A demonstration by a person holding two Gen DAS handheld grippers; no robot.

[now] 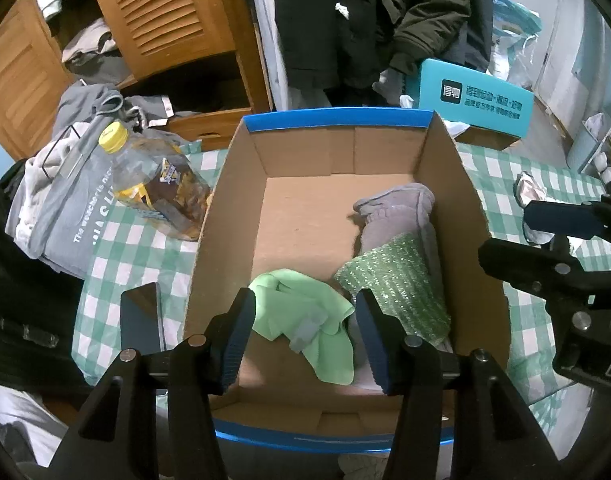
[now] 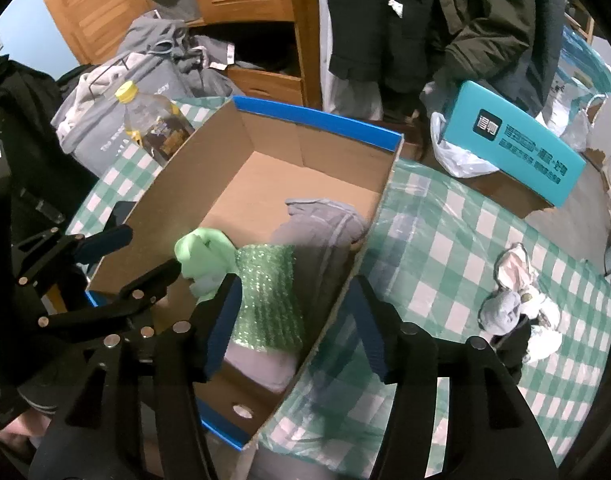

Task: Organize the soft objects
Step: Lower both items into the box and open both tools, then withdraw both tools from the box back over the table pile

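Down inside the open cardboard box point(image 1: 225, 216), three soft things lie against its right wall: a grey plush piece point(image 1: 397, 216) at the back, a sparkly green knitted piece point(image 1: 401, 292) laid over it, and a light green cloth point(image 1: 301, 320) crumpled on the box floor just to the left. The left gripper point(image 1: 303, 336) hangs over the near end of the box with its fingers point(image 1: 237, 332) apart; the light green cloth shows between them, but the pads do not press on it. The right gripper point(image 2: 295, 328) straddles the right wall of the box, one finger inside beside the sparkly green knitted piece and the other outside above the checked cloth, and its fingers are apart with nothing clamped. The box stands on a worktop point(image 2: 445, 256) covered in green and white checks. Left of the box lies a clear bottle point(image 1: 157, 184) with a yellow cap, next to a pile of grey clothes point(image 1: 65, 208). On the worktop to the right sits a small heap of grey and white soft items point(image 2: 517, 308). A turquoise box lid point(image 2: 517, 144) rests beyond.
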